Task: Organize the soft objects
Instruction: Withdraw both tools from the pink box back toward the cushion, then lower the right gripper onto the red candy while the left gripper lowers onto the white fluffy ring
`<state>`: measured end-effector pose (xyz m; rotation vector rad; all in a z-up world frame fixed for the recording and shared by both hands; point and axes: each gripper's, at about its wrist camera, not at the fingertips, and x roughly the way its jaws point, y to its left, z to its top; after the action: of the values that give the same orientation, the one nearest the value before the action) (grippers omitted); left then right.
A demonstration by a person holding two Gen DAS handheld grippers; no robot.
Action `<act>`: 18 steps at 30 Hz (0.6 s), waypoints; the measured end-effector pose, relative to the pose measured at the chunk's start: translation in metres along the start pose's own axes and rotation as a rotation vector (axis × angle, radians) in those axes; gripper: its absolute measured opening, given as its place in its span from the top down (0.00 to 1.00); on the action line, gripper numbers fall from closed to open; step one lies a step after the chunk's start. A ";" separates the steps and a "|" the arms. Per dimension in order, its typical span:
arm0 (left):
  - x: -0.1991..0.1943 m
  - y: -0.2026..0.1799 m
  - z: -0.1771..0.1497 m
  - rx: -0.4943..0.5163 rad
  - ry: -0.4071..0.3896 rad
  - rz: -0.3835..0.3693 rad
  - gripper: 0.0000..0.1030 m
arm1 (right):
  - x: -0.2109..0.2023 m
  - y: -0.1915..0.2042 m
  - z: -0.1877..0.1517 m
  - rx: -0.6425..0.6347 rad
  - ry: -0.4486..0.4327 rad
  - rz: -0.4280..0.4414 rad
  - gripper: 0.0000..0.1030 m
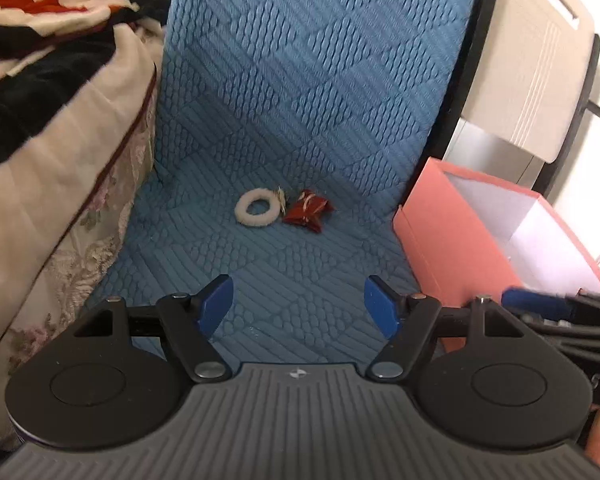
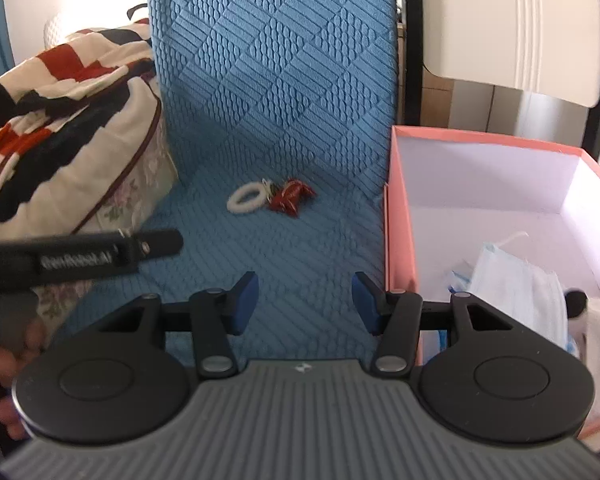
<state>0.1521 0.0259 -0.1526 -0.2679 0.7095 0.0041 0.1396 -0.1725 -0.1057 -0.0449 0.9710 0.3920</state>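
Soft odds and ends are the job here, and two are left out: a white fluffy ring (image 1: 257, 207) and a small red pouch (image 1: 307, 216) lie side by side, joined or nearly touching through a bit of metal clasp, on the blue quilted cushion (image 1: 300, 100). Together they form a short row running across both views, ring on the left, pouch on the right. The left gripper (image 1: 299, 304) hangs above the cushion with its jaws spread wide and nothing between them; the pair lies straight ahead of it, slightly left of its centre line, well apart from the blue pads. The right gripper (image 2: 305, 302) also stands open and empty, less widely, with the pair ahead and a little to its left. To its right sits the pink box (image 2: 396, 216), already holding a face mask (image 2: 516, 280) and other soft things. Neither hand looks clearly nearer; the left one appears better lined up on the ring, while the right sits beside the box.
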 end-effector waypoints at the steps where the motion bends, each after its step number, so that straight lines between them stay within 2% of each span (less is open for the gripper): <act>1: 0.006 0.003 0.001 -0.009 0.007 0.004 0.26 | 0.004 0.001 0.003 -0.009 -0.005 0.002 0.47; 10: 0.047 0.030 0.012 -0.113 0.075 -0.029 0.26 | 0.045 0.002 0.026 0.011 0.016 0.048 0.47; 18: 0.079 0.039 0.030 -0.093 0.100 0.002 0.26 | 0.090 -0.012 0.037 0.089 0.077 0.082 0.48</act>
<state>0.2276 0.0641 -0.1907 -0.3589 0.8102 0.0257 0.2181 -0.1482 -0.1587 0.0614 1.0680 0.4245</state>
